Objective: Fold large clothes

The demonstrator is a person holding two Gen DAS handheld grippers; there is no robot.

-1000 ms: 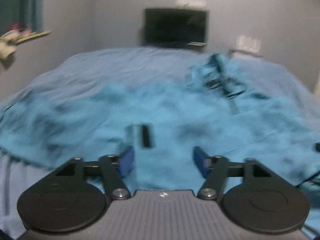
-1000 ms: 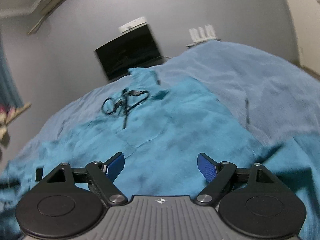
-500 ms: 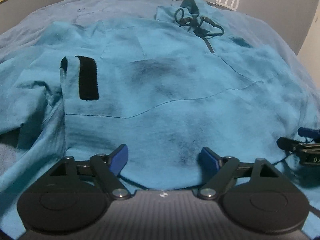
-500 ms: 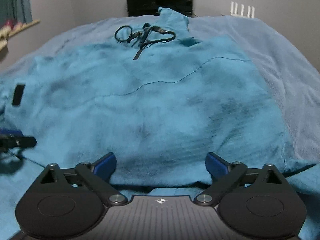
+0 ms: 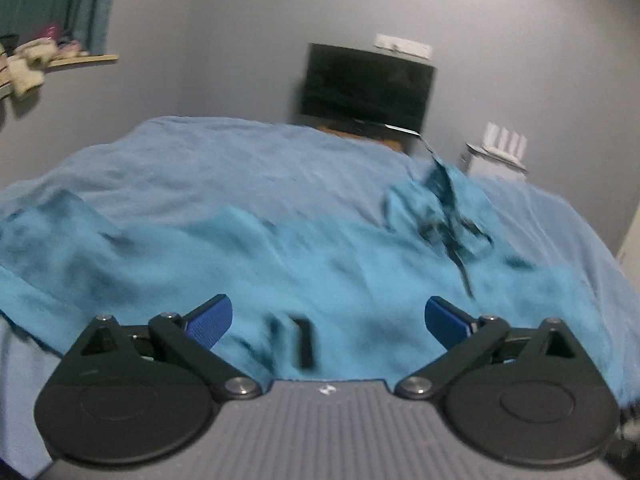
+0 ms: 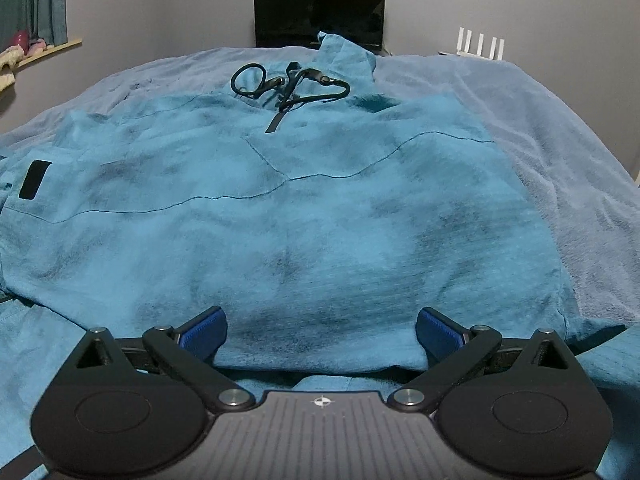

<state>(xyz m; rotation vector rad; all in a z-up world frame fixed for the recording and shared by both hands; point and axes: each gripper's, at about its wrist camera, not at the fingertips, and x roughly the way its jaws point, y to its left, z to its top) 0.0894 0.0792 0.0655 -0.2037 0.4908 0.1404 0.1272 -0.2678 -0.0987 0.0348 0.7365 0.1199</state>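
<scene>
A large turquoise hooded jacket (image 6: 304, 216) lies spread flat on the bed, hood and black drawcords (image 6: 288, 88) at the far end, a black patch (image 6: 34, 180) on its left sleeve. My right gripper (image 6: 320, 332) is open and empty, low over the near hem. In the blurred left wrist view the jacket (image 5: 340, 264) fills the near bed. My left gripper (image 5: 326, 318) is open and empty above it, with the black patch (image 5: 304, 340) between its fingers.
The bed has a pale blue cover (image 6: 560, 120). A dark TV (image 6: 320, 12) stands beyond the far end, with a white router (image 6: 480, 46) to its right. A windowsill with clutter (image 5: 36, 60) and a curtain are on the left wall.
My left gripper has swung up and left, so its view now shows the wall and TV, blurred. My right gripper has stayed at the hem, slightly raised. Both stay open.
</scene>
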